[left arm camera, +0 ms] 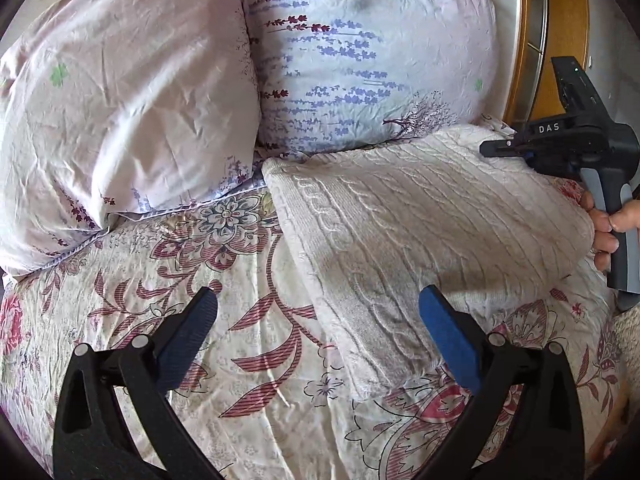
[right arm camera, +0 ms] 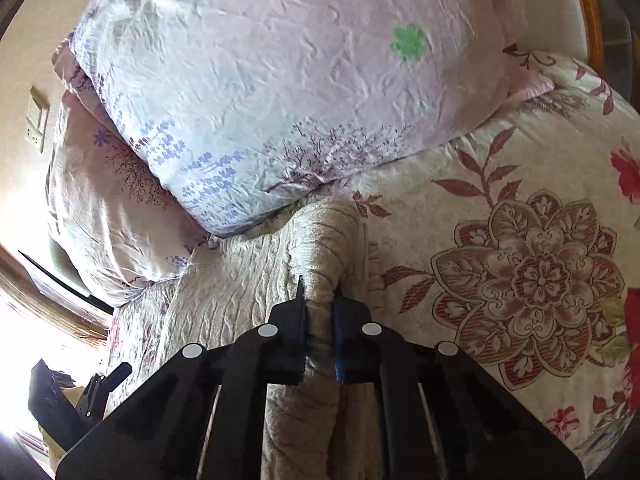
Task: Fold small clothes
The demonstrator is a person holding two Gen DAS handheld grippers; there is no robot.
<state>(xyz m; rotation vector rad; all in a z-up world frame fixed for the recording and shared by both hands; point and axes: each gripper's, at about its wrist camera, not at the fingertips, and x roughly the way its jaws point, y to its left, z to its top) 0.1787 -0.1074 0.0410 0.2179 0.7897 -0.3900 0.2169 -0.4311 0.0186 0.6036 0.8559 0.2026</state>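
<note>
A bedroom in a home; a bed point(left arm camera: 248, 360) under a floral quilt, two lavender-print pillows point(left arm camera: 120, 100) against the headboard at the top; a wall socket point(right arm camera: 36, 126) at far left.

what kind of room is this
Most likely a bedroom: the work surface is a bed with a floral bedspread, and two pillows are propped at its head. A white cable-knit garment lies on the spread, and a wooden frame shows behind.

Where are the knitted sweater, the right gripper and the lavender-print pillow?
knitted sweater point(left arm camera: 420, 216): left wrist view, middle of its cable-knit face.
right gripper point(right arm camera: 320, 300): right wrist view, between fingertips pinching the sweater's edge.
lavender-print pillow point(left arm camera: 360, 52): left wrist view, centre of its printed front.
</note>
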